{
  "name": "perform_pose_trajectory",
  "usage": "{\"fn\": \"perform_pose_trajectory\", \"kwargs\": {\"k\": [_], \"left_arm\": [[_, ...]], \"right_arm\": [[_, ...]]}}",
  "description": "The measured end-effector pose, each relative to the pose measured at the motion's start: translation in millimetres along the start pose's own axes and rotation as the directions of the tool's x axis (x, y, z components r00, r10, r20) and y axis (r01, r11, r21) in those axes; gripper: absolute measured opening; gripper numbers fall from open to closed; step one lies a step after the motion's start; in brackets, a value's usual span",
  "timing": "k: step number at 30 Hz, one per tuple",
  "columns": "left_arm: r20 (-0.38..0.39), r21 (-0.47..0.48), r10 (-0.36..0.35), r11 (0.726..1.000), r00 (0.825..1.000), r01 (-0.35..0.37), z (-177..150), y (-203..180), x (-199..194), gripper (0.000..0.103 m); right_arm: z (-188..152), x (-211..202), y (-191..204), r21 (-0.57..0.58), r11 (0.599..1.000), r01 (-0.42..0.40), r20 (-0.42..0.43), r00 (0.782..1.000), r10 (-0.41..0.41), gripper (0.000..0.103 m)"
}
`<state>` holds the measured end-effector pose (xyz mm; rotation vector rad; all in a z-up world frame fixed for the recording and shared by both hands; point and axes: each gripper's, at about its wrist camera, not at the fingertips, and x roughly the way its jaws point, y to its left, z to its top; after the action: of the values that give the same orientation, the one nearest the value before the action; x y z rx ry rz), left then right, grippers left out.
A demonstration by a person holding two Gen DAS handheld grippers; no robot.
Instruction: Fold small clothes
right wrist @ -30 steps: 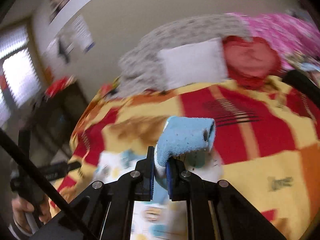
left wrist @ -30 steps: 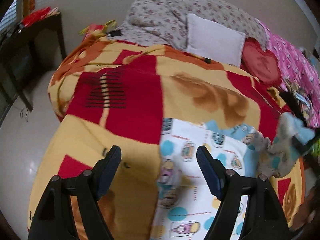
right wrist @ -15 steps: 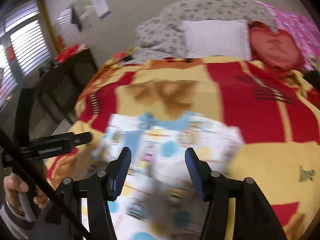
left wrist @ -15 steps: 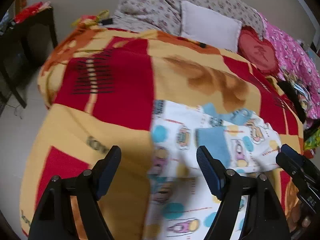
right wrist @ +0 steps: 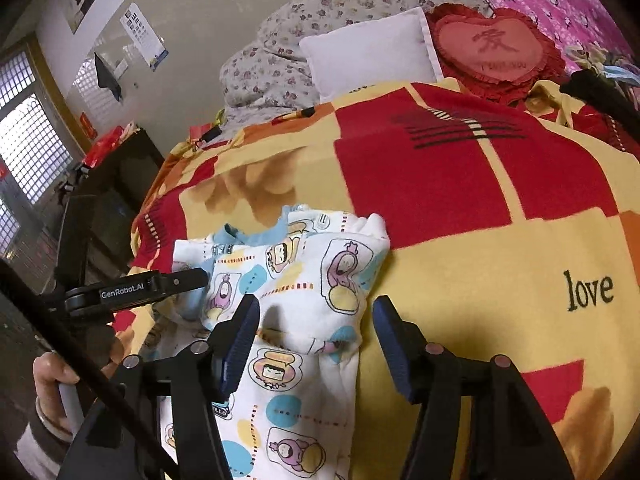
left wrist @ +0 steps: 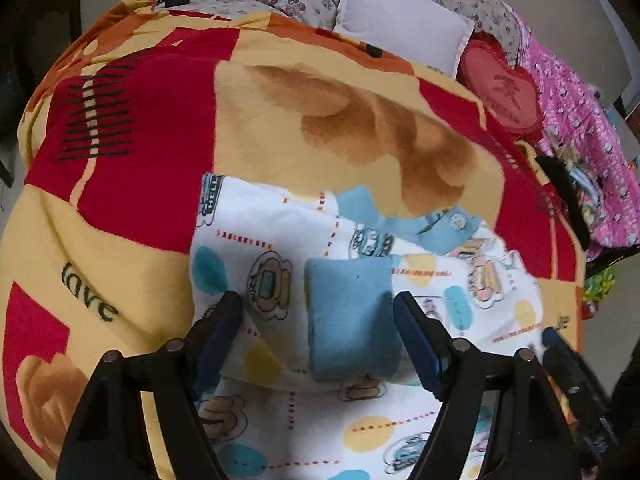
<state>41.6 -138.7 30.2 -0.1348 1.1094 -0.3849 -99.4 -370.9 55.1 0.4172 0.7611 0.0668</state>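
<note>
A small white baby garment (left wrist: 280, 248) with cartoon prints and light blue trim lies on the red and yellow blanket (left wrist: 160, 128). Its blue sleeve cuff (left wrist: 352, 320) is folded in over the body. My left gripper (left wrist: 318, 336) is open, with the blue cuff between its fingers, low over the cloth. In the right wrist view the garment (right wrist: 304, 280) lies partly folded and my right gripper (right wrist: 314, 338) is open above its right edge, holding nothing. The left gripper (right wrist: 200, 278) shows at the left there.
A white pillow (left wrist: 400, 24), a floral quilt (right wrist: 280, 52), a red heart cushion (right wrist: 492, 44) and pink bedding (left wrist: 572, 128) lie at the head and right of the bed. A dark table (right wrist: 104, 184) stands left of the bed. The blanket (right wrist: 480, 240) spreads right of the garment.
My right gripper held the blue sleeve cuff up a second ago; it has laid it on the garment and opened. My left gripper has moved forward over the garment, around the cuff.
</note>
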Motion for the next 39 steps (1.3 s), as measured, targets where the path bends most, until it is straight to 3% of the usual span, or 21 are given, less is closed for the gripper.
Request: {"fn": "perform_pose_trajectory", "kwargs": {"k": [6,9,13,17,18,20,21,22,32,37,39], "left_arm": [[0.021,0.013,-0.029,0.999,0.999,0.029,3,-7,-18,0.077],[-0.022,0.010,-0.083,0.997,0.996,0.083,1,-12,-10,0.077],[-0.046,-0.006,-0.069,0.998,0.997,0.069,-3,-11,3,0.077],[-0.080,-0.061,-0.150,0.988,0.985,0.145,-5,-7,14,0.077],[-0.076,-0.060,-0.161,0.986,0.984,0.157,-4,-8,14,0.073],[-0.082,-0.051,-0.177,0.983,0.981,0.173,-3,-11,16,0.048],[-0.088,-0.047,-0.181,0.983,0.980,0.177,-3,-12,17,0.025],[-0.090,-0.048,-0.190,0.981,0.978,0.186,-4,-12,17,0.018],[0.047,0.003,-0.178,0.984,0.983,0.178,12,-1,-33,0.014],[0.063,0.033,-0.047,0.998,0.997,0.045,12,8,-30,0.014],[0.046,0.019,-0.041,0.999,0.998,0.040,11,17,-22,0.014]], "right_arm": [[-1,-1,-2,0.012,1.000,-0.021,0.002,1.000,0.021,0.065],[-1,-1,-2,0.013,1.000,-0.023,-0.002,1.000,0.023,0.065],[-3,-2,-1,0.004,1.000,-0.020,-0.007,1.000,0.020,0.065],[-3,-4,-3,0.007,1.000,-0.013,-0.005,1.000,0.013,0.065],[-4,-4,-5,0.013,1.000,-0.011,-0.005,1.000,0.011,0.065],[-4,-4,-8,0.024,1.000,-0.010,-0.007,1.000,0.010,0.065],[-5,-4,-9,0.027,1.000,-0.008,-0.007,1.000,0.008,0.065],[-5,-4,-10,0.030,1.000,-0.004,-0.008,1.000,0.005,0.065],[3,-12,-5,0.021,1.000,0.014,0.025,1.000,-0.015,0.065],[7,1,16,-0.062,0.997,0.051,0.000,0.999,-0.051,0.065],[3,7,29,-0.130,0.989,0.066,-0.015,0.998,-0.069,0.065]]}}
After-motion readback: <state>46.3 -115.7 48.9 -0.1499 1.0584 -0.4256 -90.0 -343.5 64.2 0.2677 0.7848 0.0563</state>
